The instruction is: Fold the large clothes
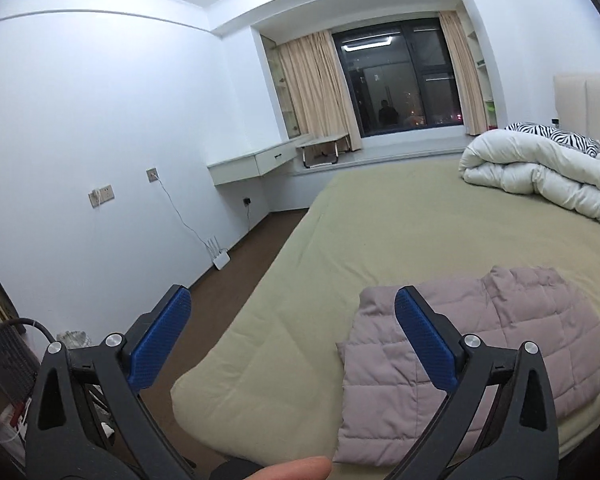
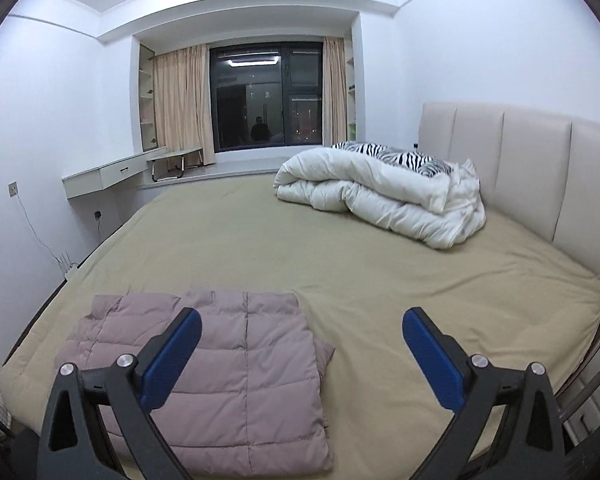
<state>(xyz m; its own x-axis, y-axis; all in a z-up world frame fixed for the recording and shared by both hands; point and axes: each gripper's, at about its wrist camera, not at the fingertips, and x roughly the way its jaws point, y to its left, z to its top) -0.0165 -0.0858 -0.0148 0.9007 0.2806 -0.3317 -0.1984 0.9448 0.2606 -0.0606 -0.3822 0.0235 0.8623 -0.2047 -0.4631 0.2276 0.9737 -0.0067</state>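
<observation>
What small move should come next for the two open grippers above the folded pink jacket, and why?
Probably none on the jacket: draw both back. The quilted pink jacket already lies folded in a compact rectangle on the bed, and the left gripper and right gripper are open, holding nothing.

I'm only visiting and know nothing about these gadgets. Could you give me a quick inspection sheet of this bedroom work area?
Surface: bed with olive sheet, mostly bare.
Job's things: pink quilted jacket lies folded near the bed's front edge.
Clutter: white duvet bundled by the headboard, zebra-print cloth on top.
Grippers: left gripper and right gripper open, holding nothing.
Cables: charger cord hangs from the wall socket.
Surroundings: dark window, beige curtains, wall shelf.
</observation>
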